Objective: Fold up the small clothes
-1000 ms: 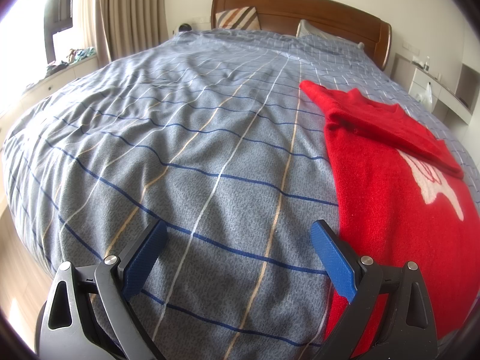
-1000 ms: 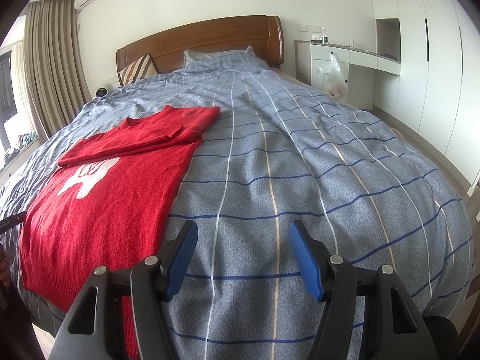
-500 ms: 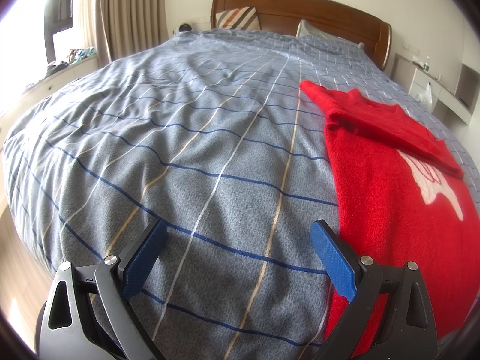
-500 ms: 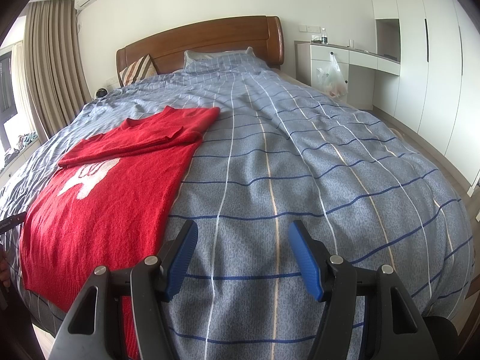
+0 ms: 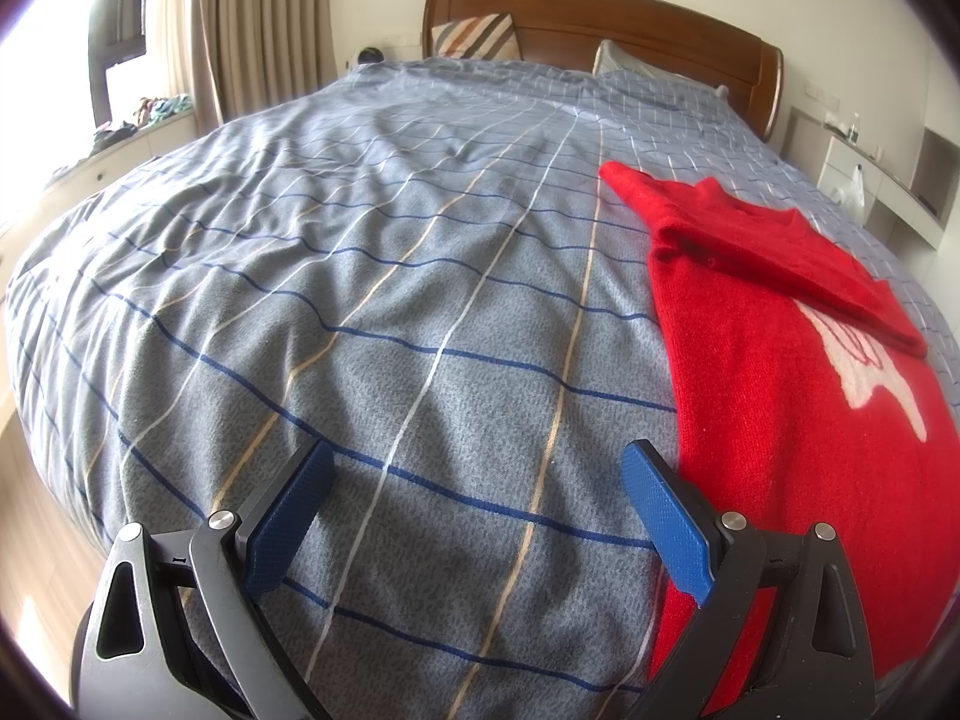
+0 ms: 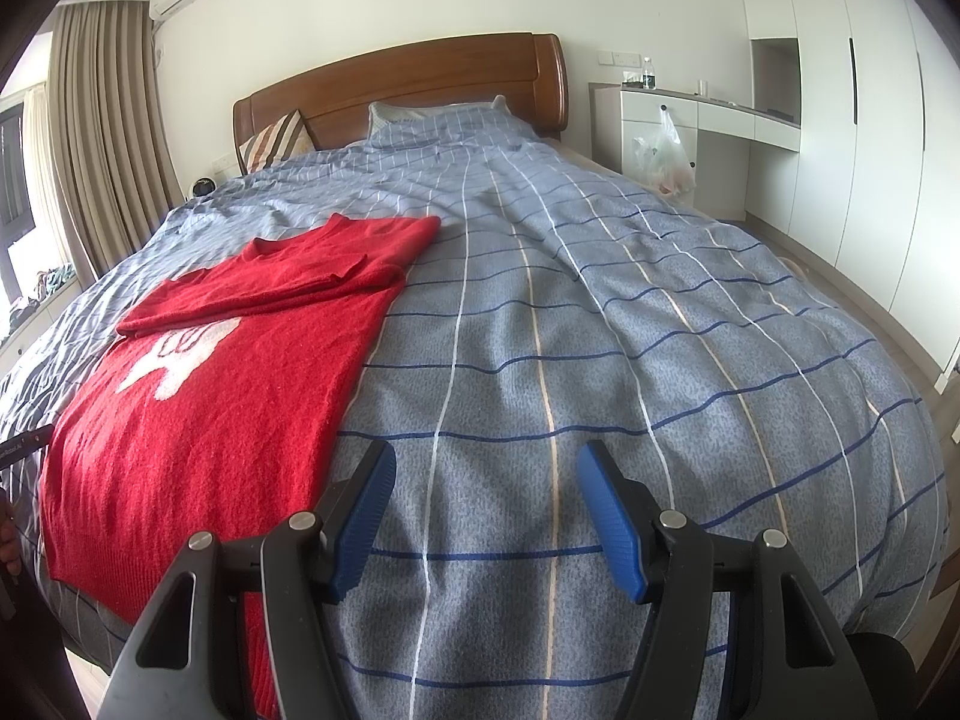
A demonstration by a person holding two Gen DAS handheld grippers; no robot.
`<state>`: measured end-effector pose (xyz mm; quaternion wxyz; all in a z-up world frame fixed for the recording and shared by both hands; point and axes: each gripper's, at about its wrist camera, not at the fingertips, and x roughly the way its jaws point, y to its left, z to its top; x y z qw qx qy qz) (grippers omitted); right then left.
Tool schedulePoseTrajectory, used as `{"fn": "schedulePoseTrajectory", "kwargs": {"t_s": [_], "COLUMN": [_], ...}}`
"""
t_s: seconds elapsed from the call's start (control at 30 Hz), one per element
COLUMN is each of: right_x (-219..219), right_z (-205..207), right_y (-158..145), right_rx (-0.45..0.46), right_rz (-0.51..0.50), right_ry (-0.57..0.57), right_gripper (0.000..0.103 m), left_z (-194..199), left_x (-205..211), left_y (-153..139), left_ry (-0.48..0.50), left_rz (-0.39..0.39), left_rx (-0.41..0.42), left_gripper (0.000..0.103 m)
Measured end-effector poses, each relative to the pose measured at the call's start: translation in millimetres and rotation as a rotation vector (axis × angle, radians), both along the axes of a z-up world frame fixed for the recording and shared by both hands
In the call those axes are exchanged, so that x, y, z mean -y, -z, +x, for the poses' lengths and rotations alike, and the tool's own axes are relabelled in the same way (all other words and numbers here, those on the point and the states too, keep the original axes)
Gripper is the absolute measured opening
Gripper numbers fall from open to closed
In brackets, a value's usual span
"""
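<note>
Both views are taken from low at the near foot of the bed (image 5: 372,312), aimed toward the far headboard (image 6: 420,84). The red sweater (image 5: 780,420) and headboard are shared by both.

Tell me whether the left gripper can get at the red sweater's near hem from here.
Probably yes: the left gripper is open and empty, the red sweater lies flat just beside its right finger, and nothing sits between them.

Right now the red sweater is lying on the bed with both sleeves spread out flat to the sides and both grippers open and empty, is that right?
Not quite. The red sweater has its sleeves folded across the chest, as the right wrist view shows. The rest holds: it lies on the bed, left gripper and right gripper open and empty.
</note>
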<state>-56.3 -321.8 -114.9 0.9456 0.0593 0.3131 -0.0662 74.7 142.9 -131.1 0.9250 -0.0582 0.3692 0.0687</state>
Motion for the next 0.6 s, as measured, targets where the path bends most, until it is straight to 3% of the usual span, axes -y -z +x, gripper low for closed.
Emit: {"fn": "schedulePoseTrajectory", "kwargs": {"t_s": [0.6], "right_x": [-0.2], "right_z": [0.7], "right_y": [-1.1], "right_rx": [0.004], "right_rz": [0.0], "right_ry": [0.001], "right_gripper": [0.063], "left_z": [-13.7], "left_x": [6.1], "left_y": [-3.4], "left_ry": [0.034], "left_rz": [-0.031], "left_rx": [-0.017], "left_gripper": [0.098]}}
